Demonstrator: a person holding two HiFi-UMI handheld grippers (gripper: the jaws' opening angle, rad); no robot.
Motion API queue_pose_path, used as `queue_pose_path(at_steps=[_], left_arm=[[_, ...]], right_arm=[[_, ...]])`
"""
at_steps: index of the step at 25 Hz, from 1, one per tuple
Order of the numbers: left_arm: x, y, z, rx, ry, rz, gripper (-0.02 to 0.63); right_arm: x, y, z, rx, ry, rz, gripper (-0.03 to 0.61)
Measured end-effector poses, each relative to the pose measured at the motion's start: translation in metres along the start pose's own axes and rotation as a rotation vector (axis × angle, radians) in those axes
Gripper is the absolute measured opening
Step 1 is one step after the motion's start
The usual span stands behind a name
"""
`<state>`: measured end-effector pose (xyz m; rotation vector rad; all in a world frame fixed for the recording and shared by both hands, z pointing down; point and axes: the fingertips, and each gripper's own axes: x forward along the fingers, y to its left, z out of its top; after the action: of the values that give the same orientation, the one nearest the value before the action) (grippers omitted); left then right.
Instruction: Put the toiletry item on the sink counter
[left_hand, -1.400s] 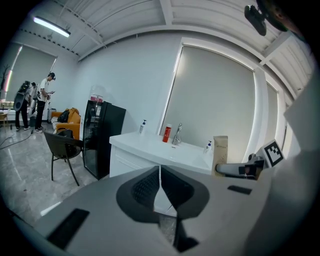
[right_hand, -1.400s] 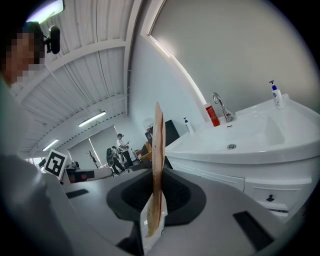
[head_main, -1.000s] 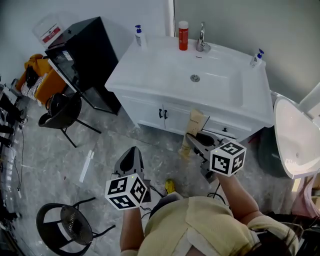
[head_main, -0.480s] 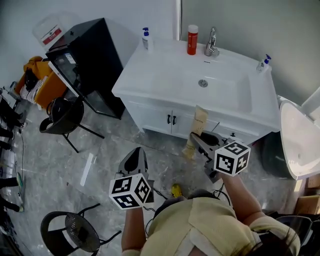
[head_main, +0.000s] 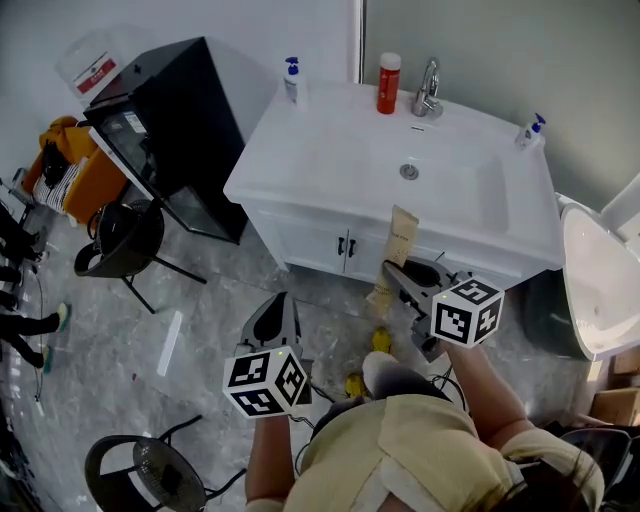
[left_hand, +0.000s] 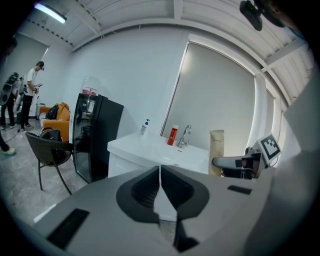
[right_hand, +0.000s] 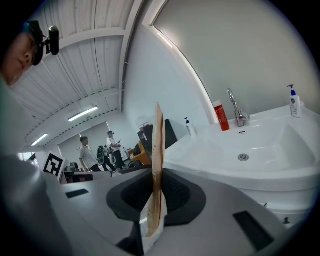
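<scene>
Our right claw (head_main: 398, 271) is clamped on a flat beige toiletry tube (head_main: 397, 243). The tube stands upright between the jaws, and the right gripper view sees it edge-on. It hangs in the air in front of the white vanity's doors, near the front rim of the sink worktop (head_main: 300, 150) but not on it. Our left claw (head_main: 274, 312) is closed on nothing, its jaws meeting in a thin line. It sits to the lower left, over the grey floor (head_main: 200, 300).

Both claws point forward and slightly downward toward the vanity. Each is carried on a bare forearm reaching out from a pale yellow shirt, and the right claw is nearer the doors.

On the worktop a chrome tap (head_main: 430, 90) stands behind the basin, with a red bottle (head_main: 389, 83) just to its left. A black cabinet (head_main: 170, 120) stands left of the vanity.
</scene>
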<state>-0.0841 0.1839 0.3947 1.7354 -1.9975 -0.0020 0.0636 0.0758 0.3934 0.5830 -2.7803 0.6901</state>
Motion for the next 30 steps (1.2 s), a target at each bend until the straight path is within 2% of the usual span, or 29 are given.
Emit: queue_pose_path(at_steps=[13,30], left_arm=[[0.045,0.023,0.031,0.005,-0.015,0.033,0.044],[0.126,0.024,0.078,-0.007,-0.030,0.094,0.044]], right_arm=[[0.056,-0.025,0.036,-0.011,-0.006,0.038,0.066],[0.113,-0.089,0.096,-0.020,0.015,0.096,0.066]])
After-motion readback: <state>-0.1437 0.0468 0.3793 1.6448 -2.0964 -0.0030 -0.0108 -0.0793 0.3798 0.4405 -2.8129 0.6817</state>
